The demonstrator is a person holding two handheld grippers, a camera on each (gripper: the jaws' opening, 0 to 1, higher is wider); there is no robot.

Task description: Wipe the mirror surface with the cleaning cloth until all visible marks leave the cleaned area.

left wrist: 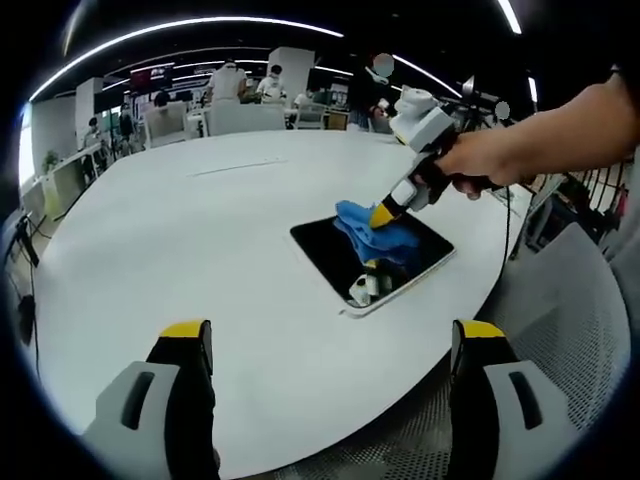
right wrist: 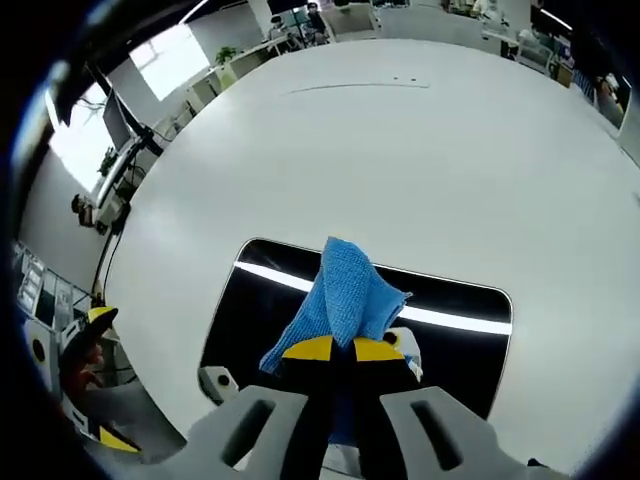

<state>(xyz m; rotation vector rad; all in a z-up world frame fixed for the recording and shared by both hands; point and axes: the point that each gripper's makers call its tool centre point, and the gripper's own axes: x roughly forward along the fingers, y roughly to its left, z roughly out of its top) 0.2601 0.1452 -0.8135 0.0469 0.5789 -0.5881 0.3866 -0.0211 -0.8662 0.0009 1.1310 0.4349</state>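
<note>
Right gripper [right wrist: 335, 348], jaws pinching the blue cloth [right wrist: 340, 295] at lower centre, is mid-wipe on the mirror [right wrist: 250, 300]; left gripper [left wrist: 330, 345] jaws spread; next sweep likely needs uncleaned glass

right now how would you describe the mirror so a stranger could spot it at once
On the big round white table, look near the edge closest to the person's hand. The mirror lies flat there, a dark rounded rectangle, the only black patch, with the blue cloth on it, held by the right gripper.
</note>
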